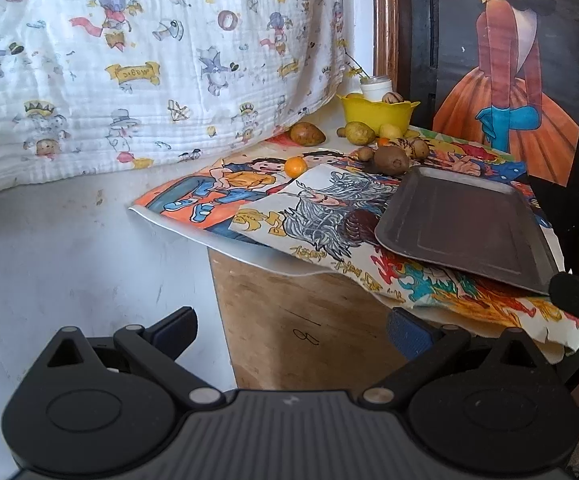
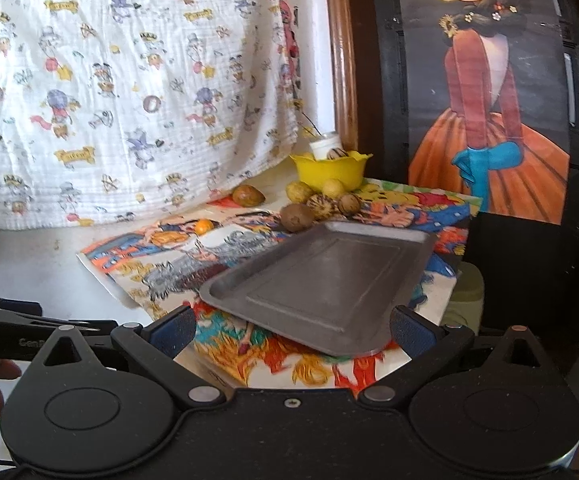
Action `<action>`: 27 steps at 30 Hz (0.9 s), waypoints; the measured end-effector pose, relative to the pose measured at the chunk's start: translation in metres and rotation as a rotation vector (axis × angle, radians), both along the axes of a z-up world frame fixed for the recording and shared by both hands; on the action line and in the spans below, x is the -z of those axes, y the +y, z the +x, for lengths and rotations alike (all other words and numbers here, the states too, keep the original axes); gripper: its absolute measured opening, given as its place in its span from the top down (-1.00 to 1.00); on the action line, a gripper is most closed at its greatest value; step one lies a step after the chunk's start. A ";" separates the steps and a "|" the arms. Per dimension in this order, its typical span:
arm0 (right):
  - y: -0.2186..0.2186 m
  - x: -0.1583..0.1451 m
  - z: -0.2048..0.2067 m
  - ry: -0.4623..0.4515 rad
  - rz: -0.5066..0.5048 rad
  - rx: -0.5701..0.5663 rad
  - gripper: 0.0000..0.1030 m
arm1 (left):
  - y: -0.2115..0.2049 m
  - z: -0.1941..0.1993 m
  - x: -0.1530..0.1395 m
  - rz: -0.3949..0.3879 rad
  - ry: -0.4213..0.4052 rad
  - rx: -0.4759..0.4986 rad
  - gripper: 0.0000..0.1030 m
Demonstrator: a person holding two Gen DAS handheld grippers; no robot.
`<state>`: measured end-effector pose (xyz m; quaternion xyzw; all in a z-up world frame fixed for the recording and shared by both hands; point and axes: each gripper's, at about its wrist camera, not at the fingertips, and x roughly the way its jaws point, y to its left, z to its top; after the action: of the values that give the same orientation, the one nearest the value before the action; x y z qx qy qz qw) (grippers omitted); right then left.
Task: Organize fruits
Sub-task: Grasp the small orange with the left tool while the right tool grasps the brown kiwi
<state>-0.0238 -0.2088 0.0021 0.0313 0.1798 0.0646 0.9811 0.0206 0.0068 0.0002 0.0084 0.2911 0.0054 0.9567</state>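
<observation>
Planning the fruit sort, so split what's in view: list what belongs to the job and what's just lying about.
For the job: metal tray, yellow bowl, brown kiwi, small orange, yellow-green fruits, open left gripper, open right gripper.

Lying about: cartoon drawings, printed cloth, white jar, girl poster.

You have a wooden stand (image 1: pixel 289 320) topped with colourful drawing sheets (image 1: pixel 225 196). On the sheets a grey metal tray (image 2: pixel 329 280) lies empty at the near end. Behind the tray loose fruits (image 2: pixel 297 216) cluster before a yellow bowl (image 2: pixel 329 172).
</observation>
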 end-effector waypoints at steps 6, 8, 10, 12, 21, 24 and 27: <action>-0.011 -0.029 0.015 -0.031 -0.013 -0.061 -0.99 | 0.005 0.027 -0.026 -0.034 0.031 0.007 -0.99; -0.017 -0.041 0.023 -0.029 -0.011 -0.089 -0.99 | 0.006 0.037 -0.036 -0.034 0.026 0.010 -0.99; -0.022 -0.052 0.032 -0.021 -0.016 -0.115 -0.99 | 0.007 0.046 -0.046 -0.025 0.022 0.021 -0.99; -0.028 -0.065 0.047 -0.006 -0.015 -0.131 -0.99 | 0.009 0.057 -0.054 -0.007 0.019 0.032 -0.99; -0.043 -0.111 0.124 0.028 -0.023 -0.170 -0.99 | 0.032 0.121 -0.079 0.031 0.007 0.067 -0.99; -0.040 -0.120 0.156 0.032 -0.015 -0.184 -0.99 | 0.040 0.151 -0.080 0.020 0.018 0.066 -0.99; -0.035 -0.120 0.192 0.056 0.016 -0.199 -0.99 | 0.045 0.178 -0.077 0.000 0.021 0.079 -0.99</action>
<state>0.1679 -0.2440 0.1225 0.0231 0.2088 0.1623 0.9641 0.1986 0.0521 0.0771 0.0196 0.3004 -0.0324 0.9531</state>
